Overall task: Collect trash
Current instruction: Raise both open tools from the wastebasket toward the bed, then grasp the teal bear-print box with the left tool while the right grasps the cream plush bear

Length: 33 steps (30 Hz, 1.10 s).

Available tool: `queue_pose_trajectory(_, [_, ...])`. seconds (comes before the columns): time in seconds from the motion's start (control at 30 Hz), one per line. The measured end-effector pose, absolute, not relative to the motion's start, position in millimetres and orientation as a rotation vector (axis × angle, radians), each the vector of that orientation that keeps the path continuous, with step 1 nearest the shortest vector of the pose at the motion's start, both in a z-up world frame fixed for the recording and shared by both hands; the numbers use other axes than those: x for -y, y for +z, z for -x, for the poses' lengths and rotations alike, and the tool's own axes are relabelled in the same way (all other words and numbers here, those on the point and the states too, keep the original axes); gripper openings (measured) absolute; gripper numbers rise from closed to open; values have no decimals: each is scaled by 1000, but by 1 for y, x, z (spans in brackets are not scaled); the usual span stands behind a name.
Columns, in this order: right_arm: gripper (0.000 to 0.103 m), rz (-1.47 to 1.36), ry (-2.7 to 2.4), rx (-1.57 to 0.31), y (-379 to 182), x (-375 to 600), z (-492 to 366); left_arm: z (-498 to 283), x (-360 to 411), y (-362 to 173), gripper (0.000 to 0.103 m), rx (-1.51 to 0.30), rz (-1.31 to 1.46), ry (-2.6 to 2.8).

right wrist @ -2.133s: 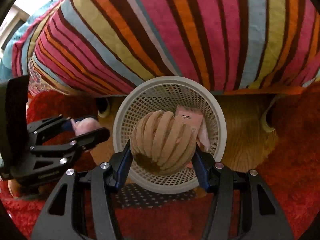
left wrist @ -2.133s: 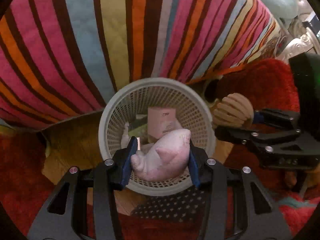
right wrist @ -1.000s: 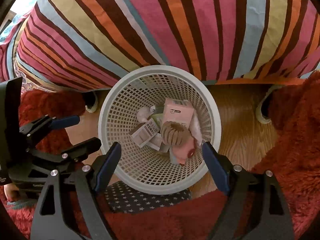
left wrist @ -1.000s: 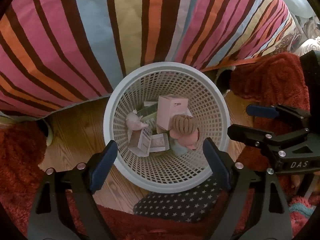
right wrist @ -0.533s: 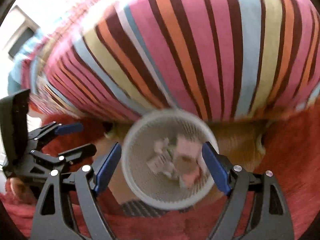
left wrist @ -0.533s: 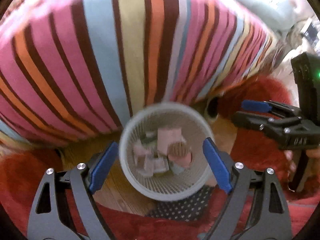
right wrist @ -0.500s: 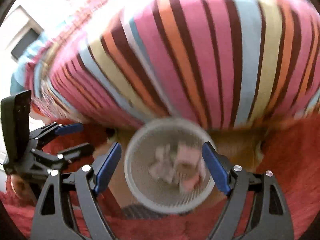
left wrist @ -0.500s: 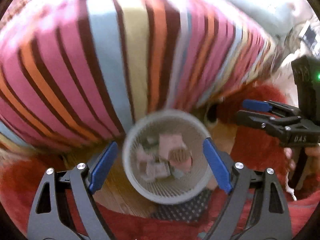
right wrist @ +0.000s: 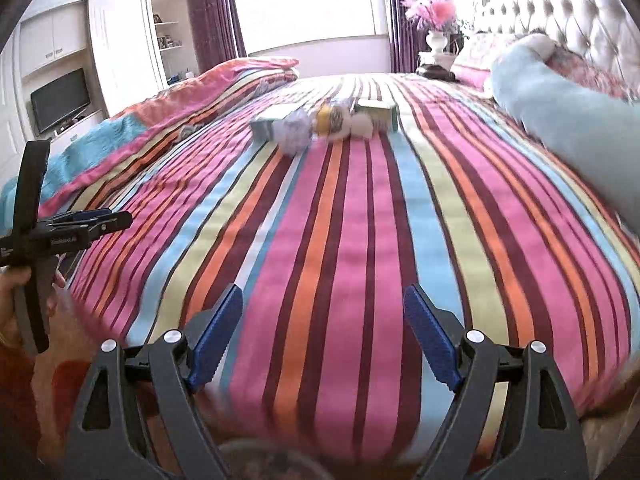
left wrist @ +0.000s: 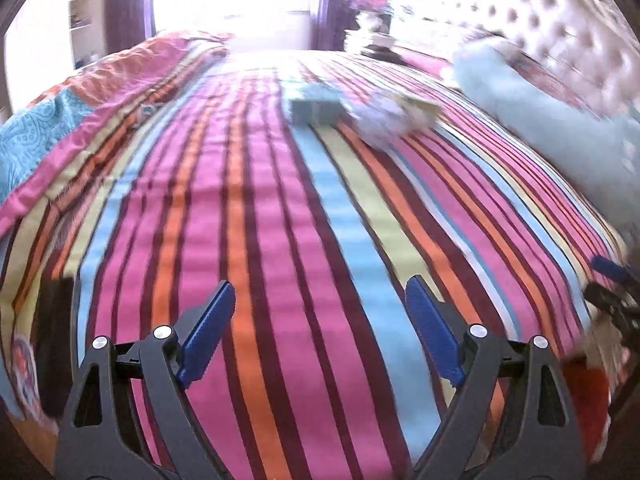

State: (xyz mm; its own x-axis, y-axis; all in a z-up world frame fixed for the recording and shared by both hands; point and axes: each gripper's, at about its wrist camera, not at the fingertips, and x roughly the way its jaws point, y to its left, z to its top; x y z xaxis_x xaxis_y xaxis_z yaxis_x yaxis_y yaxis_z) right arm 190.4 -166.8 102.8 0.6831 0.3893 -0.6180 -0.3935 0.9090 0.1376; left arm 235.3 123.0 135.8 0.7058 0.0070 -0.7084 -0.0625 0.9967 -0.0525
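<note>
Several pieces of trash lie together far out on the striped bedspread (right wrist: 340, 216): a teal box (right wrist: 264, 126), a crumpled lilac wad (right wrist: 296, 132), a yellow wrapper (right wrist: 326, 118), a white ball (right wrist: 362, 126) and a pale box (right wrist: 378, 114). In the left wrist view they show blurred as a teal box (left wrist: 314, 106) and a crumpled wad (left wrist: 384, 122). My left gripper (left wrist: 320, 330) is open and empty above the near bedspread (left wrist: 280, 220). My right gripper (right wrist: 322, 334) is open and empty, also well short of the trash. The basket rim (right wrist: 272, 450) peeks in at the bottom edge.
A pale blue pillow (right wrist: 568, 108) and tufted headboard (right wrist: 560, 4) stand at the right. A folded quilt (right wrist: 192, 100) lies at the left. A vase of pink flowers (right wrist: 436, 36) sits behind the bed. The left gripper shows at the left of the right wrist view (right wrist: 72, 226).
Both grippers let their trash drop into the basket and opened. Both have since swung up from the basket to look across the bed.
</note>
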Motion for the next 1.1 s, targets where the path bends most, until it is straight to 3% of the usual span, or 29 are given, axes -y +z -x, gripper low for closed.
queue_pose_trajectory(0.17, [79,44,405,-655,113,141,-250,-316,-123,136,85,-748,111,41])
queue_pose_trajectory(0.33, [79,108,270,-599,122,131,-328,-389,-105,133,85,-725,-33,9])
queue_pose_trajectory(0.63, [79,-40,220,-670,110,132,-433,-501,-139,121,85,-761,46,53])
queue_pose_trajectory(0.9, [79,-59,260,-686,102,115,-469,-544,-130,117,85,-762,40,10])
queue_pose_trajectory(0.97, [79,-54,261,-687,102,112,-476,-554,-128,117,94,-763,20,5])
queue_pose_trajectory(1.1, [79,-54,279,-680,106,108,-487,-571,-128,117,95,-771,5,12])
